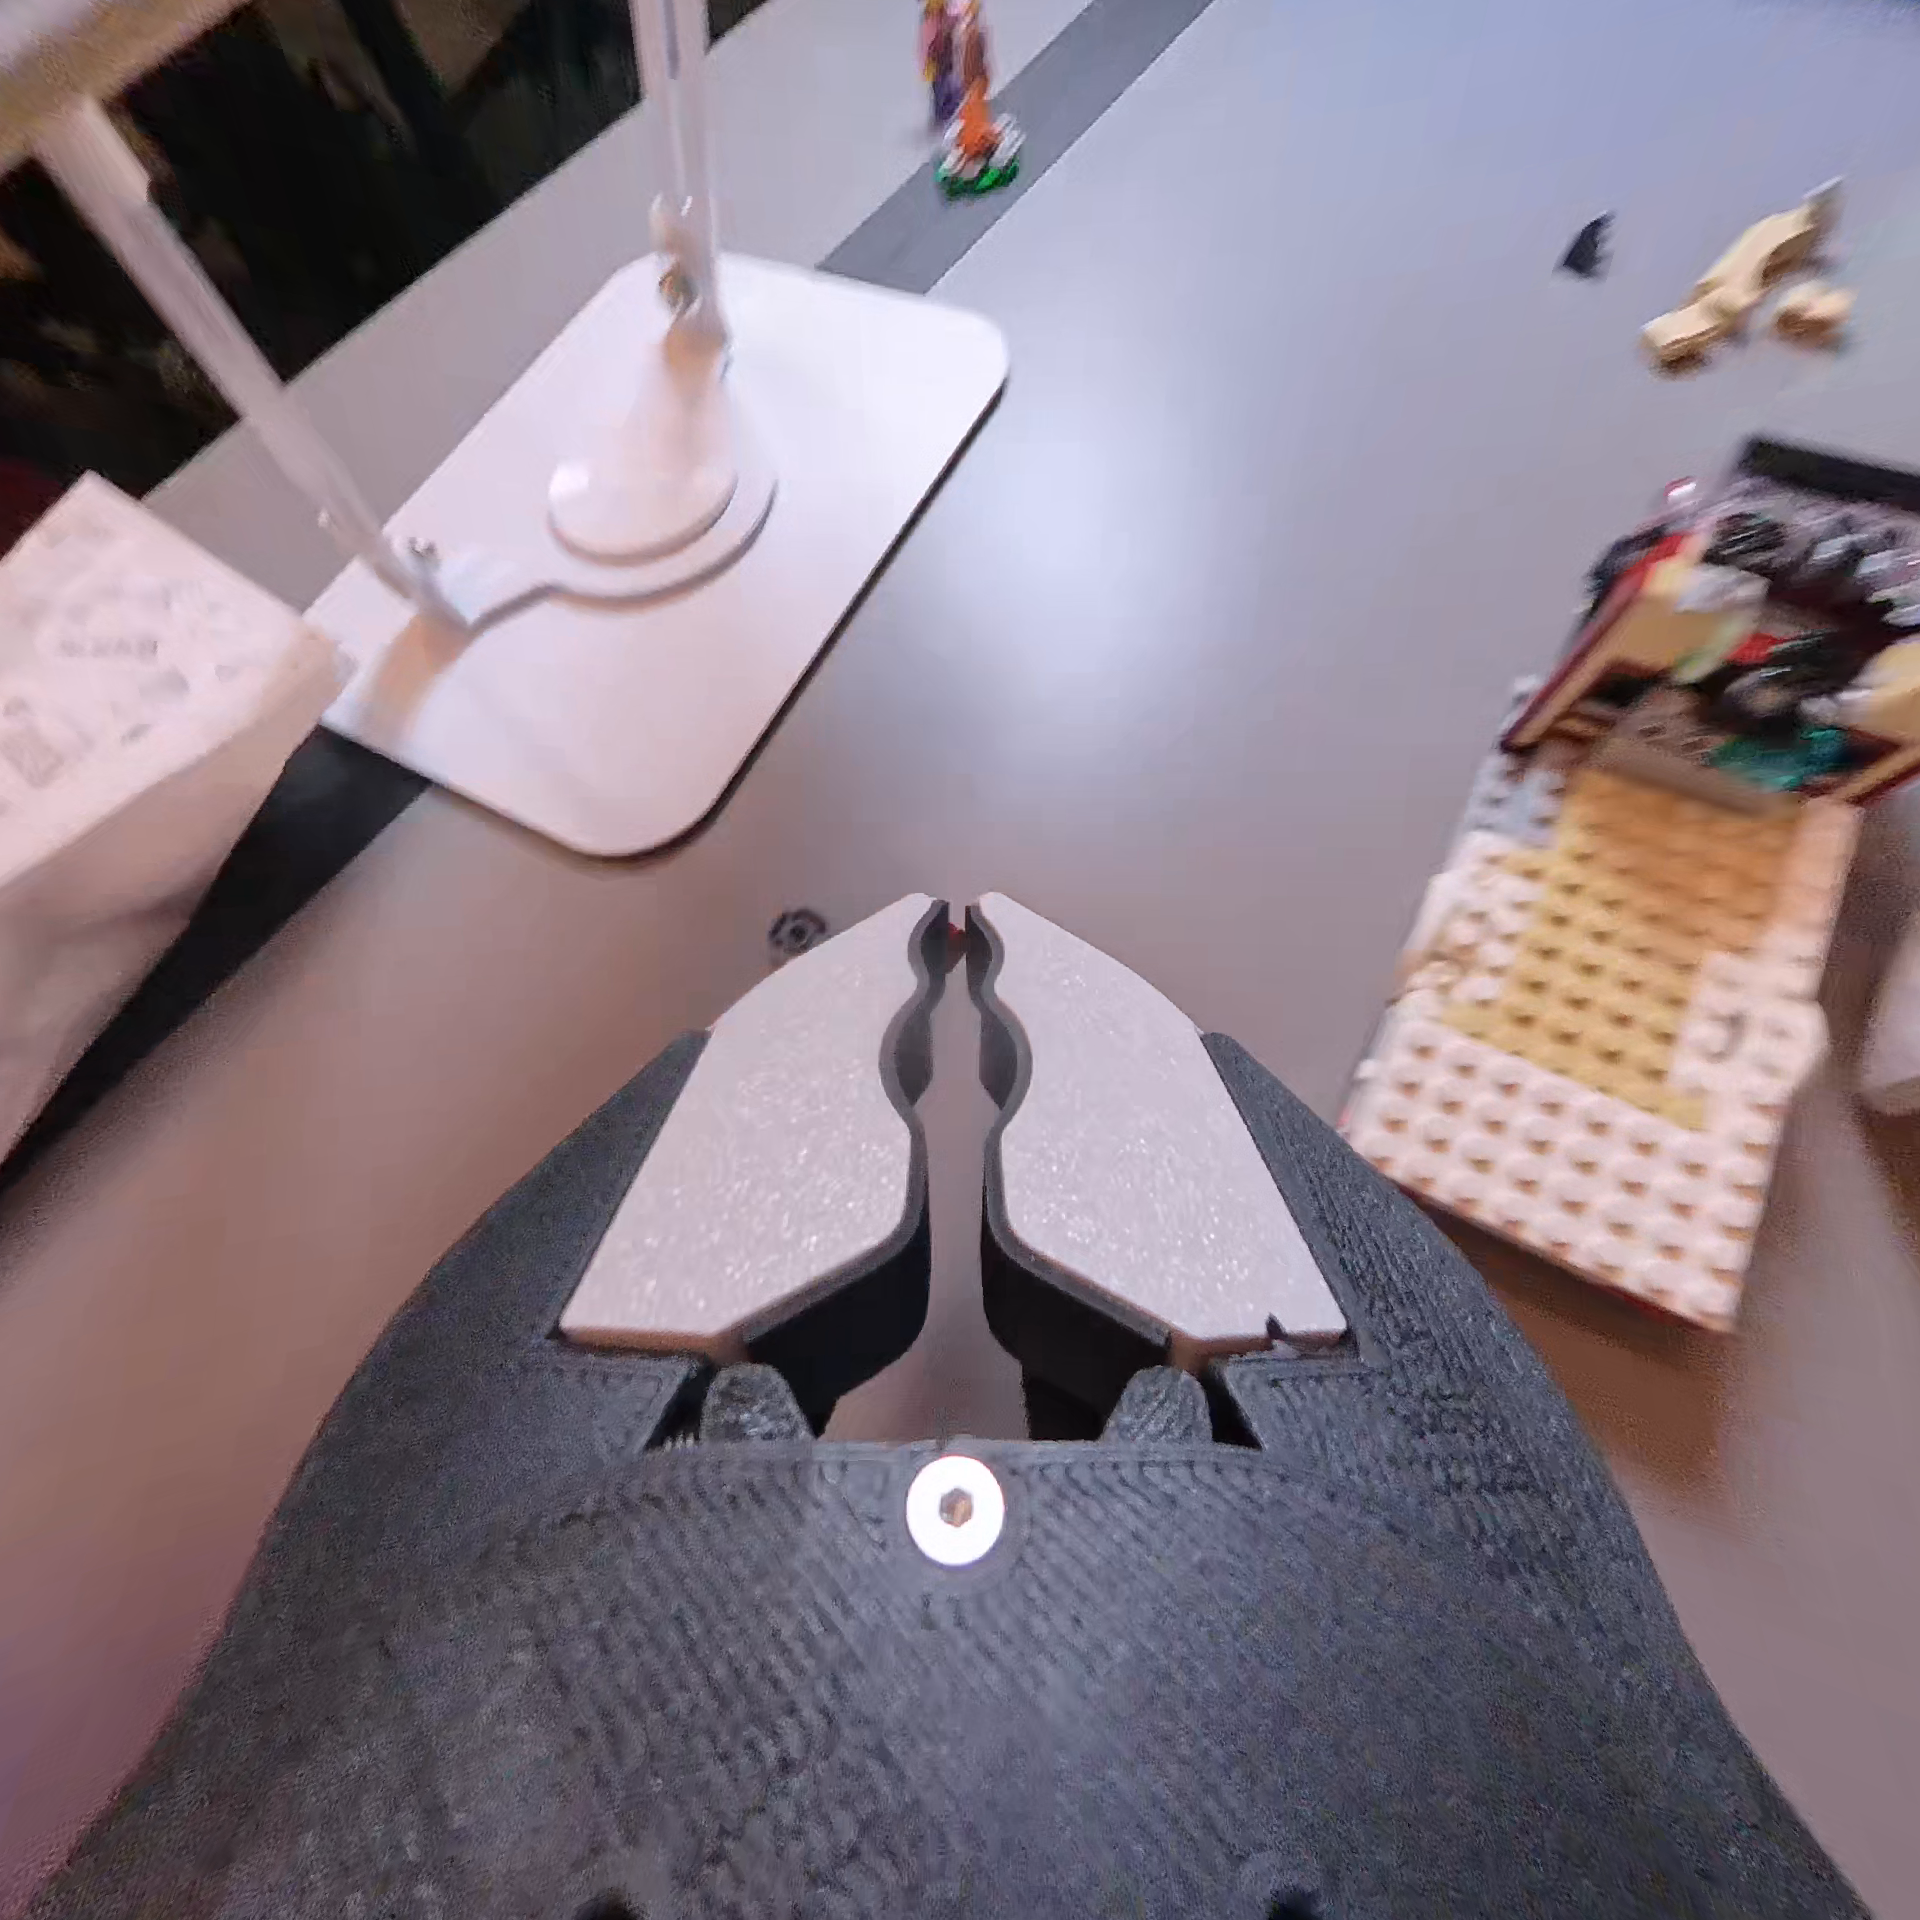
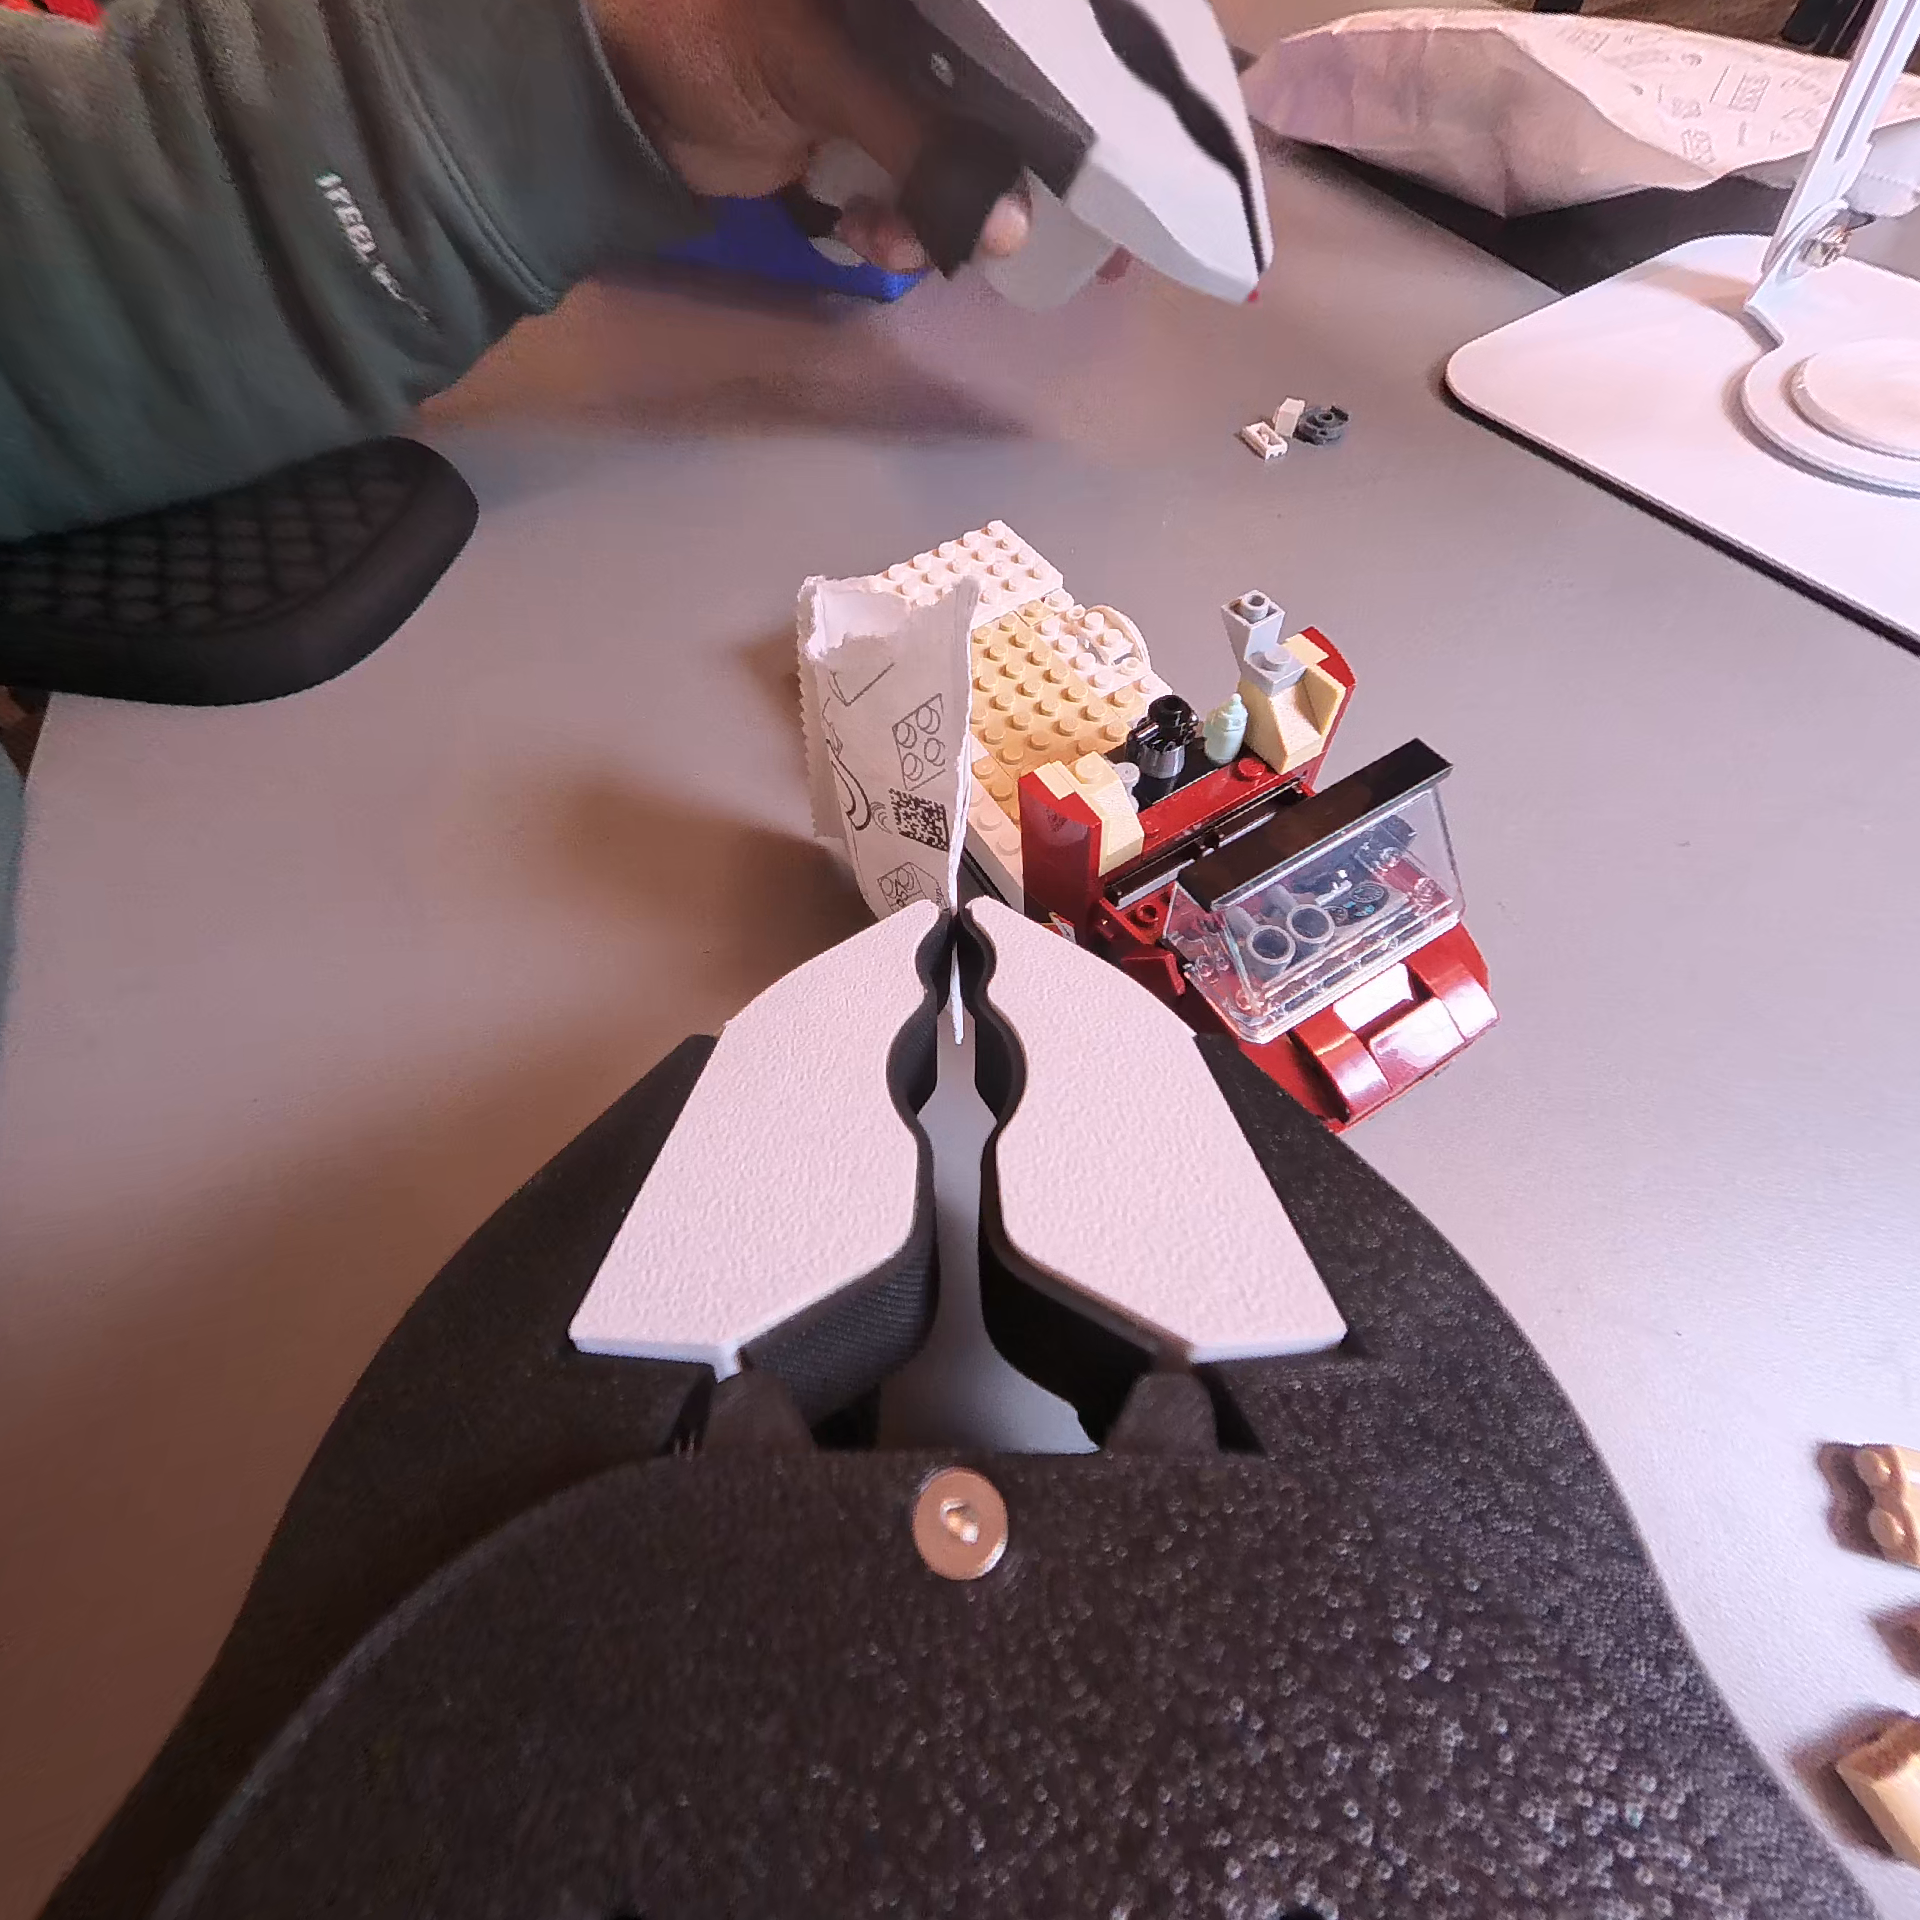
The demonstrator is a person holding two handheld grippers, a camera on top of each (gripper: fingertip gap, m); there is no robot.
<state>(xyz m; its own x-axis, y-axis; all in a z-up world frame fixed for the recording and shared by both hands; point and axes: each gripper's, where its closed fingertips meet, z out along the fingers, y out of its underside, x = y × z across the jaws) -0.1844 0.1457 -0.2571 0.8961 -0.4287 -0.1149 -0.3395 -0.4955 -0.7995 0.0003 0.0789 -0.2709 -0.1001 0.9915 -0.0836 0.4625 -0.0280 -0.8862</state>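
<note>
Small red piece (image 1: 954,940): pinched at the tips of the left claw (image 1: 956,920), aloft over the grey bench (image 1: 1143,540), well apart from the brick-built red vehicle (image 2: 1247,883). White printed paper bag (image 2: 894,748): touching that vehicle's near side, its edge clamped in the right claw (image 2: 958,925). White stand base (image 2: 1662,416): beyond the vehicle. Loose tan bricks (image 1: 1745,291): nearby.

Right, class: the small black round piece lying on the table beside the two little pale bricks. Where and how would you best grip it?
Probably across its outer rim, coming straight down from above. The black round piece lies flat and low on the grey table, so a sideways approach offers little to catch. Set the fingers so that neither lands on the pale bricks close beside it.
</note>
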